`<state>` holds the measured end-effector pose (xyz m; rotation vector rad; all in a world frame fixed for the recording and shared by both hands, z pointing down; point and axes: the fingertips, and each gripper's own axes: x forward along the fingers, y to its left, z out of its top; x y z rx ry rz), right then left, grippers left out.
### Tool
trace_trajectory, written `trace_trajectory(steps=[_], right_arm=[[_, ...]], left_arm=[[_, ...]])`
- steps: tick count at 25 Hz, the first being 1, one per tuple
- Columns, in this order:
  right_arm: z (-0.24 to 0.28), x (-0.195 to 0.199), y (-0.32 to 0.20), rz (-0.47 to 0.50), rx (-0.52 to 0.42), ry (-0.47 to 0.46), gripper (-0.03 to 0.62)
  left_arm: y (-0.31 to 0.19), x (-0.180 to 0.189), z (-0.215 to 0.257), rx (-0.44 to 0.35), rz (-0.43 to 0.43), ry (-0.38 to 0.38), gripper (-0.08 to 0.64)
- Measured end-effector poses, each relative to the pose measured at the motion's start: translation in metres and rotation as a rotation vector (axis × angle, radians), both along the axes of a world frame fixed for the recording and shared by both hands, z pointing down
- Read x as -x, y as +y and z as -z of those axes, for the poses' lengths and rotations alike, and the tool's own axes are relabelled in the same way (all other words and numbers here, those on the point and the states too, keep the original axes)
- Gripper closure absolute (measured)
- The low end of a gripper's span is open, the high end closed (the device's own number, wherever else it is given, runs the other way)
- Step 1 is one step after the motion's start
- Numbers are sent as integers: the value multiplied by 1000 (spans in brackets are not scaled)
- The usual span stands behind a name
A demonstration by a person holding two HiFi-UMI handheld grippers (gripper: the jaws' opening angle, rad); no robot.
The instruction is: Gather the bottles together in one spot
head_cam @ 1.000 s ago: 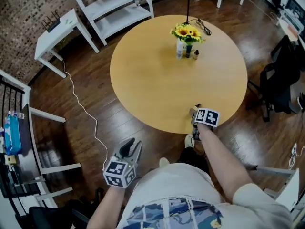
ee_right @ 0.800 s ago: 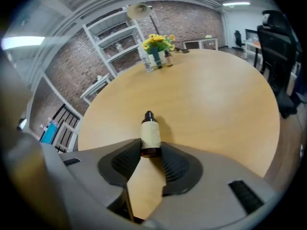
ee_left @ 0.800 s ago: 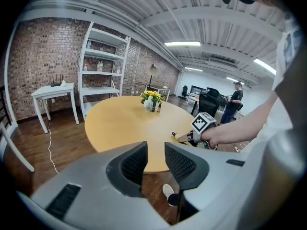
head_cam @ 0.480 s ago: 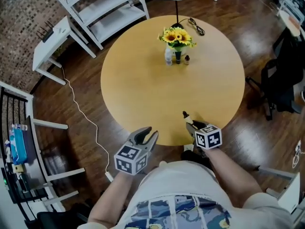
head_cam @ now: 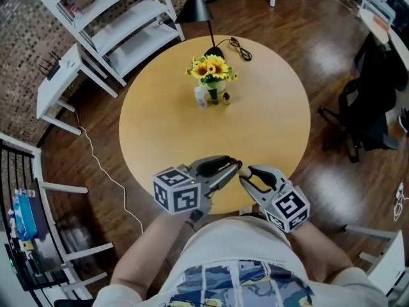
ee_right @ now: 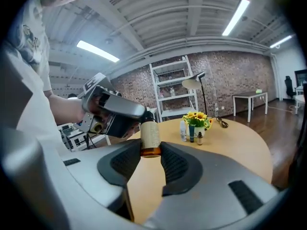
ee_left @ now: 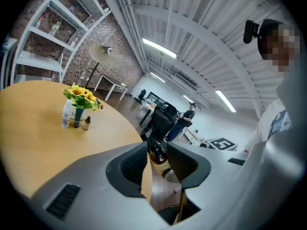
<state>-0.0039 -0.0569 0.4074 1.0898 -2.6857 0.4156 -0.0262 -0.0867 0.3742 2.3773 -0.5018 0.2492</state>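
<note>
A round light-wood desk (head_cam: 166,126) stands on a dark plank floor (head_cam: 300,37) in a brick-walled studio, with a white shelving unit (head_cam: 121,18), a black floor lamp (head_cam: 195,8), a white side table (head_cam: 57,85) and a black office chair (head_cam: 367,107) around it. At the desk's far side, a white vase (ee_right: 197,131) holds yellow sunflowers (head_cam: 211,69); a white plastic bottle (head_cam: 200,97), a slim teal bottle (ee_right: 191,133) and a small dark dropper bottle (head_cam: 225,98) stand upright just beside it. At the near edge, the person brings both tools together above the rim, where an amber glass bottle with a pale paper label (ee_right: 149,137) hangs between them, well apart from the cluster by the vase. The right gripper (head_cam: 246,174) has its fingers pressed against the bottle's base on both sides. The left gripper (head_cam: 235,165) has its fingers drawn in narrow around the cap end, touching the bottle on each side.
</note>
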Motion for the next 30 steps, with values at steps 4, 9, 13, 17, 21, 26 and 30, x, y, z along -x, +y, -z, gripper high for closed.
trace_trajectory(steps=[4, 9, 13, 17, 21, 26, 30], right_arm=[[0, -18, -5, -3, -20, 43, 445], [-9, -44, -18, -8, -54, 113, 439], [-25, -75, -38, -76, -34, 172, 415], [-40, -116, -54, -131, 30, 175, 361], [-48, -147, -63, -175, 68, 173, 354], [-58, -171, -66, -209, 103, 161, 354], [-70, -183, -60, -241, 142, 132, 354]], left_arm=[[-9, -27, 1, 16, -46, 2, 462], [-18, -56, -4, -21, -127, -63, 472], [-45, -79, 0, -147, -153, -173, 476], [-101, -96, -5, -265, -85, -288, 477], [-160, -101, -28, -349, -11, -425, 477], [-216, -113, -59, -365, 59, -508, 477], [-251, -122, -95, -350, 111, -561, 477]])
